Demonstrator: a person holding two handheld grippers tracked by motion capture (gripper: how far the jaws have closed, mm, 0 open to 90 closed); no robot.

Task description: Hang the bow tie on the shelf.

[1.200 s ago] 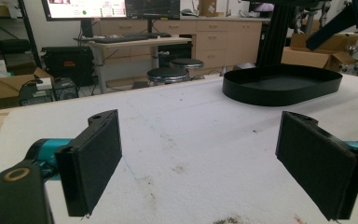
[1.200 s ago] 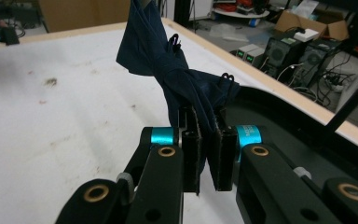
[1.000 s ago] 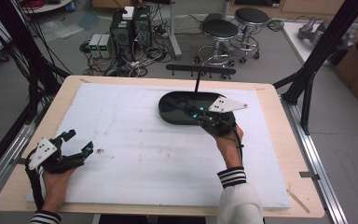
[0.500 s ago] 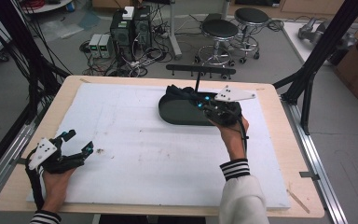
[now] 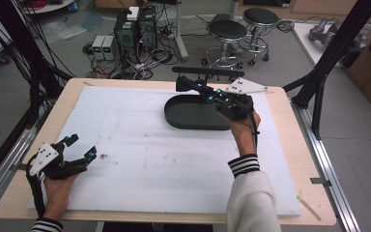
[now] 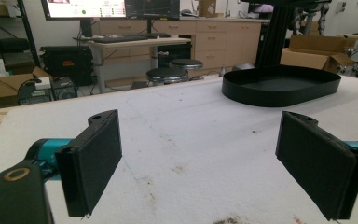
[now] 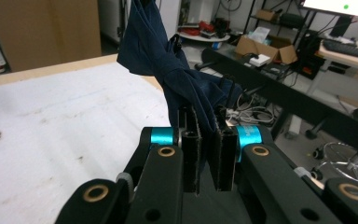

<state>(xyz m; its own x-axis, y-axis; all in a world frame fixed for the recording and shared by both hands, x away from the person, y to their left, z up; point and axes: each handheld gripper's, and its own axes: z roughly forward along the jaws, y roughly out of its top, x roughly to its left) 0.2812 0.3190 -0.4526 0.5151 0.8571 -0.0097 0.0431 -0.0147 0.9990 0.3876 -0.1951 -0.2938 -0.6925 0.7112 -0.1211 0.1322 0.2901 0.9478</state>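
Dark navy cloth (image 7: 168, 60) was bunched and twisted, soft folds, pinched at one end between closed pads of right gripper (image 7: 207, 154). Free end stood beyond jaws, off white table cover. In high view, cloth (image 5: 189, 86) hung above far rim of black oval tray (image 5: 193, 124), clear of tray floor.
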